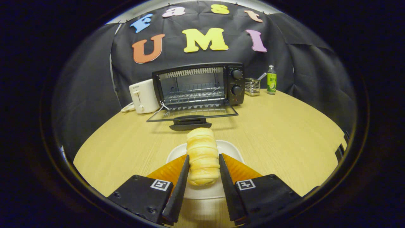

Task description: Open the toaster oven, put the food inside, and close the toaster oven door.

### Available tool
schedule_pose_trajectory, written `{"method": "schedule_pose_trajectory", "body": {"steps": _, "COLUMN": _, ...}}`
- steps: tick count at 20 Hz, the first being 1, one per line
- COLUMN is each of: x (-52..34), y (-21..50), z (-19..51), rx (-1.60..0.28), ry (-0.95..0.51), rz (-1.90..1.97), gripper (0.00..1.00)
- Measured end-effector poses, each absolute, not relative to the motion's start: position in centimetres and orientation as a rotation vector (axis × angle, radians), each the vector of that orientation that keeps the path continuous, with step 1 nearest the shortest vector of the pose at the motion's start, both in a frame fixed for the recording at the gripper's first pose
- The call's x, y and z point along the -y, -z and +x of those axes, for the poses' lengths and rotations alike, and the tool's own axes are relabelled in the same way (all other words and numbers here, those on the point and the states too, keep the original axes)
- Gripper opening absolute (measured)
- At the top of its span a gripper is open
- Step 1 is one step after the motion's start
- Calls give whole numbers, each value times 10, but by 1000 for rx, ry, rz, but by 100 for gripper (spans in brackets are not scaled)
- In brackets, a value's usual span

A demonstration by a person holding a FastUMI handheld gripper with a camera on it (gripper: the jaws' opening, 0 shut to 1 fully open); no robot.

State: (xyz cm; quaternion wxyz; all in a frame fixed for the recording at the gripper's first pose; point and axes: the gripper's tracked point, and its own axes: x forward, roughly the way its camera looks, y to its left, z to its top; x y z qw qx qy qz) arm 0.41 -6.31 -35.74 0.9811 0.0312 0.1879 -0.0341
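Gripper view: gripper (203, 160) jaws narrowed around the bread roll (202, 155), both fingers pressing its sides, roll over the white plate (229, 147) on the table (284, 133). Far ahead, toaster oven (199, 85) stands with door (193, 113) folded down flat. White toaster (143, 96) just left of it; bottle (271, 79) far right.

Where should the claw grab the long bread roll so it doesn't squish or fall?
Grab the bread roll across its middle, on its two long sides, coming in along its length from the near end. It lies lengthwise on the white plate, pointing at the open toaster oven. The claw already straddles it, fingers touching both sides.
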Motion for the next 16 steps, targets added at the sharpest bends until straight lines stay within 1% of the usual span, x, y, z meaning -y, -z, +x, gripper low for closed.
{"method": "schedule_pose_trajectory", "body": {"steps": 4, "x": 47, "y": 344, "z": 7, "rx": -316, "ry": 5, "rz": 106, "gripper": 62}}
{"method": "schedule_pose_trajectory", "body": {"steps": 8, "x": 31, "y": 313, "z": 17, "rx": -222, "ry": -77, "rz": 194, "gripper": 62}}
{"method": "schedule_pose_trajectory", "body": {"steps": 12, "x": 24, "y": 259, "z": 37, "rx": -44, "ry": -182, "rz": 461, "gripper": 62}}
{"method": "schedule_pose_trajectory", "body": {"steps": 14, "x": 25, "y": 244, "z": 50, "rx": -19, "ry": -220, "rz": 567, "gripper": 61}}
{"method": "schedule_pose_trajectory", "body": {"steps": 16, "x": 22, "y": 234, "z": 65, "rx": -35, "ry": -271, "rz": 618, "gripper": 61}}
